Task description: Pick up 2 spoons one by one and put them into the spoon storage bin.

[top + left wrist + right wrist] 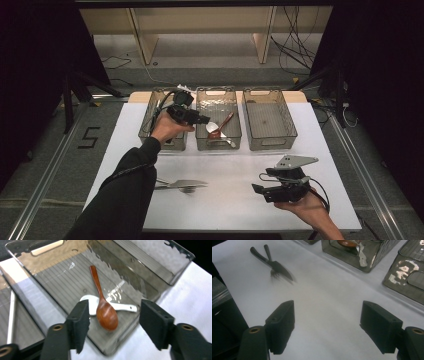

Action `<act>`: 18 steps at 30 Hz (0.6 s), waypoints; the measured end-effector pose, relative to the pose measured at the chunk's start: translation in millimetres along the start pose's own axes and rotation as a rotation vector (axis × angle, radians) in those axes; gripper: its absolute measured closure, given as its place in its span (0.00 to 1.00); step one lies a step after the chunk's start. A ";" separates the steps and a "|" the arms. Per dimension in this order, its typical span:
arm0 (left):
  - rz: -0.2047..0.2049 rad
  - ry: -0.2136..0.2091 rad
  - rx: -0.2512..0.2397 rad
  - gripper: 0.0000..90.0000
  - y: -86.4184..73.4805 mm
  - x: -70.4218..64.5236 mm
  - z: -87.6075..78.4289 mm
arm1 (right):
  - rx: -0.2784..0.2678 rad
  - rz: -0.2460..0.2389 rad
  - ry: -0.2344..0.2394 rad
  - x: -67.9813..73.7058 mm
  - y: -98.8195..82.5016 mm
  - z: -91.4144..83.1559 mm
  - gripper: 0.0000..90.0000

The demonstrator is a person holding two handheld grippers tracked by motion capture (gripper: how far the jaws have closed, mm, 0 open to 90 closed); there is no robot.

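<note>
my left claw (113,325) hangs apart over the brown spoon (103,307) in the middle bin (218,95); my right claw (327,325) gapes empty near the table's right front corner.

Wooden spoon (103,307) lies across ladle spoon (92,303) in middle bin (218,145); apparently fork (182,186) nearer.

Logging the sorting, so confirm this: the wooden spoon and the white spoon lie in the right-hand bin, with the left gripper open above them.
Not quite: the wooden spoon and white spoon lie in the middle bin, as the high view shows. The right-hand bin holds neither. The left gripper is indeed open above them.
</note>
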State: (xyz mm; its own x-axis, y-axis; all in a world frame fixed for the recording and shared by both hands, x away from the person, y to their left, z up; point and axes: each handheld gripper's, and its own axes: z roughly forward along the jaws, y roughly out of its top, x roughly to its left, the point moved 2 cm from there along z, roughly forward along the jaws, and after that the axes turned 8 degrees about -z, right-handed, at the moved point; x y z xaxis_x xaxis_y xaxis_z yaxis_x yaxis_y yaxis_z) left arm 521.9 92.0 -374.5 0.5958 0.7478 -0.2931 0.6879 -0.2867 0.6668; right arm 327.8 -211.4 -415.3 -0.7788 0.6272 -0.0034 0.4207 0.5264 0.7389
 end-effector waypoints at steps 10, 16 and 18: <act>0.050 -0.014 0.016 0.31 -28.9 0.8 -38.0 | -0.002 0.003 -0.005 -0.4 0.1 -0.4 0.32; 0.072 -0.009 0.027 0.29 -53.1 1.6 -51.8 | 0.000 0.003 -0.006 -0.1 0.0 -0.1 0.32; 0.094 0.019 0.053 0.28 -58.6 2.1 -54.1 | 0.002 0.003 -0.006 0.2 0.1 0.2 0.32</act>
State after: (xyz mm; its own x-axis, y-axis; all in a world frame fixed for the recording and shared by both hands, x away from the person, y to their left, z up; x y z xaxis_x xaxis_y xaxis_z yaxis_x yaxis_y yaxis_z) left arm 460.4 142.8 -377.1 0.6509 0.7274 -0.2173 0.6505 -0.3867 0.6537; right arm 327.8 -211.1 -415.4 -0.7746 0.6324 -0.0052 0.4241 0.5255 0.7375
